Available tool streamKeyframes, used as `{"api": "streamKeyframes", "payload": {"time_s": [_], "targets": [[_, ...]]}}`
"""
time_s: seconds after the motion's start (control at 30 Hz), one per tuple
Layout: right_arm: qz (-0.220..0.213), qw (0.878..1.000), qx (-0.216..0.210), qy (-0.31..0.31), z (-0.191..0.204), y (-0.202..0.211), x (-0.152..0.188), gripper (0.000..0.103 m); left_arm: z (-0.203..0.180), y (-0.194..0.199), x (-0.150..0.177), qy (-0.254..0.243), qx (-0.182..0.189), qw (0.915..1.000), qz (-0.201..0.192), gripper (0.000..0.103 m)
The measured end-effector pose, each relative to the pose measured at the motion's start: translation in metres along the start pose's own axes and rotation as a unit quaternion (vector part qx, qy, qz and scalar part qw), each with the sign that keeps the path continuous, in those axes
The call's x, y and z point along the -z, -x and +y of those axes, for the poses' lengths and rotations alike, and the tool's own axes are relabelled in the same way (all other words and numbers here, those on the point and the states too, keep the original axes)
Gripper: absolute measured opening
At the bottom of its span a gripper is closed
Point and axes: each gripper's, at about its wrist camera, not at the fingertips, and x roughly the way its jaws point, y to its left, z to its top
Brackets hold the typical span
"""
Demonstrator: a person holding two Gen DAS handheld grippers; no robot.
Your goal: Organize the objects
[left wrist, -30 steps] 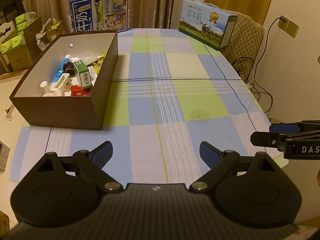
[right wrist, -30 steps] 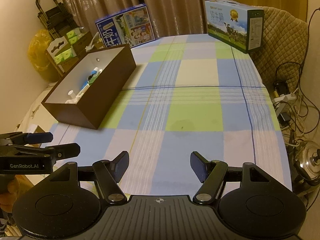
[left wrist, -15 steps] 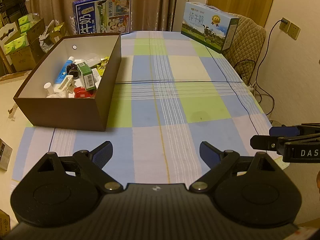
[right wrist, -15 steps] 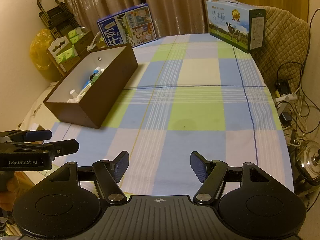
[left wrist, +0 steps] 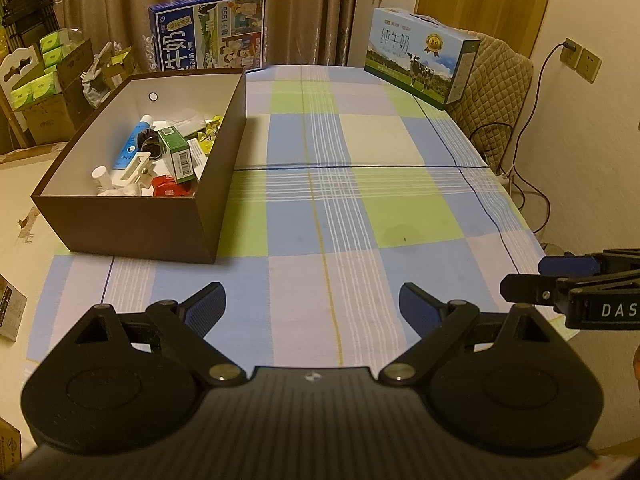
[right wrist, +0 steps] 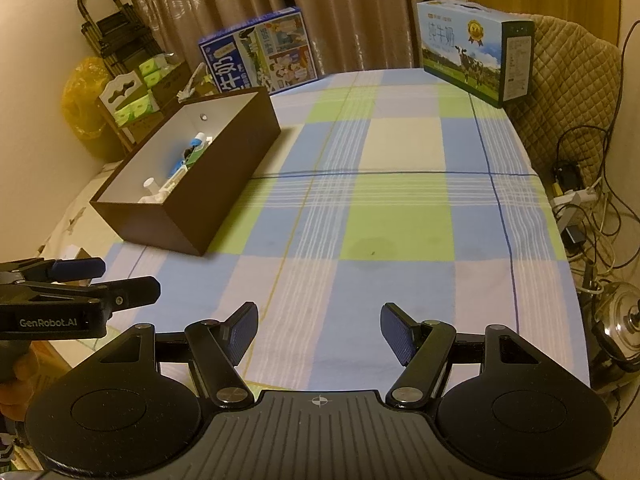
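Note:
A brown open box (left wrist: pixel 132 224) stands on the left of the checked tablecloth (left wrist: pixel 360 200); it also shows in the right wrist view (right wrist: pixel 216 196). It holds several small items: a blue tube (left wrist: pixel 132 142), a green carton (left wrist: pixel 178 156), a white bottle (left wrist: pixel 100 174), a red packet (left wrist: pixel 168 188). My left gripper (left wrist: pixel 312 308) is open and empty above the table's near edge, well short of the box. My right gripper (right wrist: pixel 318 328) is open and empty, also at the near edge. Each gripper shows in the other's view: the right one (left wrist: pixel 548 280), the left one (right wrist: pixel 116 280).
Two milk cartons stand at the table's far end, a blue one (left wrist: pixel 208 32) and a green-white one (left wrist: pixel 424 60). A padded chair (left wrist: pixel 496 80) is at the right, with cables (right wrist: pixel 592 200) and a metal pot (right wrist: pixel 624 320) on the floor. Shelves with green packs (left wrist: pixel 44 68) are at the left.
Both grippers have drawn back and risen slightly, so the box and table look a little farther off. Both have stayed open and empty.

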Motion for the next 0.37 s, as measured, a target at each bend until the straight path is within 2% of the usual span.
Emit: {"api": "streamKeyframes", "payload": {"time_s": [0.37], "targets": [[0.0,1.0,-0.002,0.0,-0.0025,0.0021,0.002,0.065,-0.0023,0.0024,0.0029,0.004,-0.005,1.0,-0.005,0.092]]}}
